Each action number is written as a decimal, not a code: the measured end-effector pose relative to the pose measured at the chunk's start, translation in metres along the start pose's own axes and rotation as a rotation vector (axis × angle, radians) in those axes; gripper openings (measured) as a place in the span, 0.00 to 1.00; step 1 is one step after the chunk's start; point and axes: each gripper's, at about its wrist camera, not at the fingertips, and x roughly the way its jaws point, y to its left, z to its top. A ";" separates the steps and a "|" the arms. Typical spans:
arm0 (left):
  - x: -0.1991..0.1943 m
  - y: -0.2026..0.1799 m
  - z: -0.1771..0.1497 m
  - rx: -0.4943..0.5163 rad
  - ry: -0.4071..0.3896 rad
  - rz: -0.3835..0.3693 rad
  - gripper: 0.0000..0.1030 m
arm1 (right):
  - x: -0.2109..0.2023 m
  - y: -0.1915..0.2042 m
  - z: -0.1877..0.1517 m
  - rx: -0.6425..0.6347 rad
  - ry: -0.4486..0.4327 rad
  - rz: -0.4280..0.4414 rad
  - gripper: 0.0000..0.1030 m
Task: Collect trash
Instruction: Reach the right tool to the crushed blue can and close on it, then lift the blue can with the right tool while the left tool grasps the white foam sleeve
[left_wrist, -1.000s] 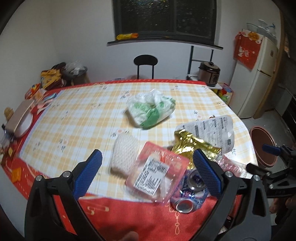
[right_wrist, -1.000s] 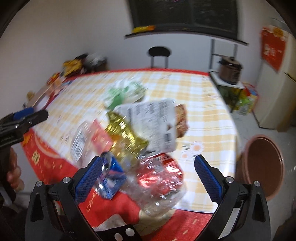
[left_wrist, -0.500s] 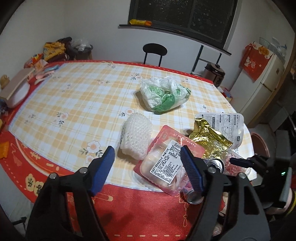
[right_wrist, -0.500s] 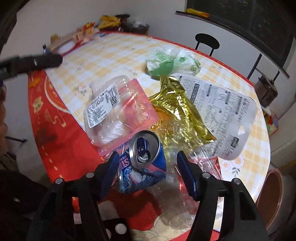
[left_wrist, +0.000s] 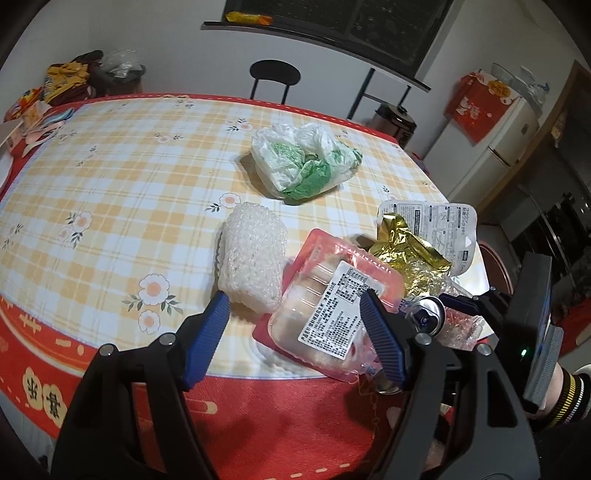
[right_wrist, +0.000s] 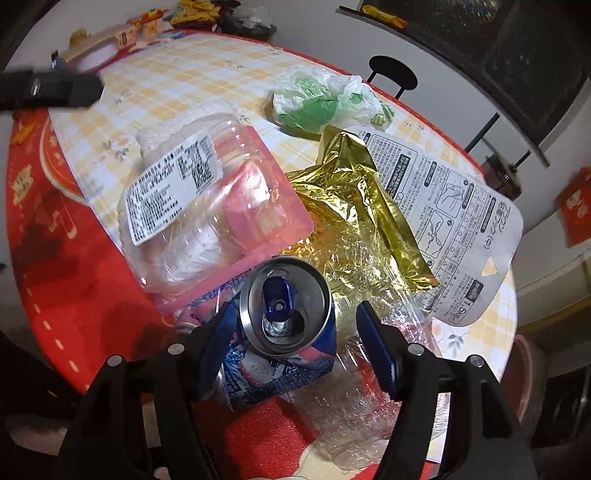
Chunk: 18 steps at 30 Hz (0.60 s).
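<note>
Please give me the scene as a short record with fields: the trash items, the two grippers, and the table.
table: round, yellow-checked cloth with red border
right gripper: jaws open around crushed blue aluminium drink can
left gripper: jaws open, above clear plastic tray with pink base and white label
other trash: white bubble-wrap pouch; crumpled green-and-white plastic bag; gold foil wrapper; white printed pouch

can (right_wrist: 286, 314) before tray (right_wrist: 207, 206)
</note>
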 end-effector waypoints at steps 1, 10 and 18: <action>0.001 0.001 0.001 0.008 0.003 -0.006 0.71 | 0.000 0.001 0.000 -0.007 0.001 -0.013 0.64; 0.009 0.009 0.006 0.074 0.026 -0.050 0.72 | -0.016 -0.008 0.002 0.134 -0.047 0.015 0.51; 0.034 -0.013 0.002 0.232 0.087 -0.090 0.82 | -0.045 -0.032 -0.007 0.285 -0.127 -0.001 0.51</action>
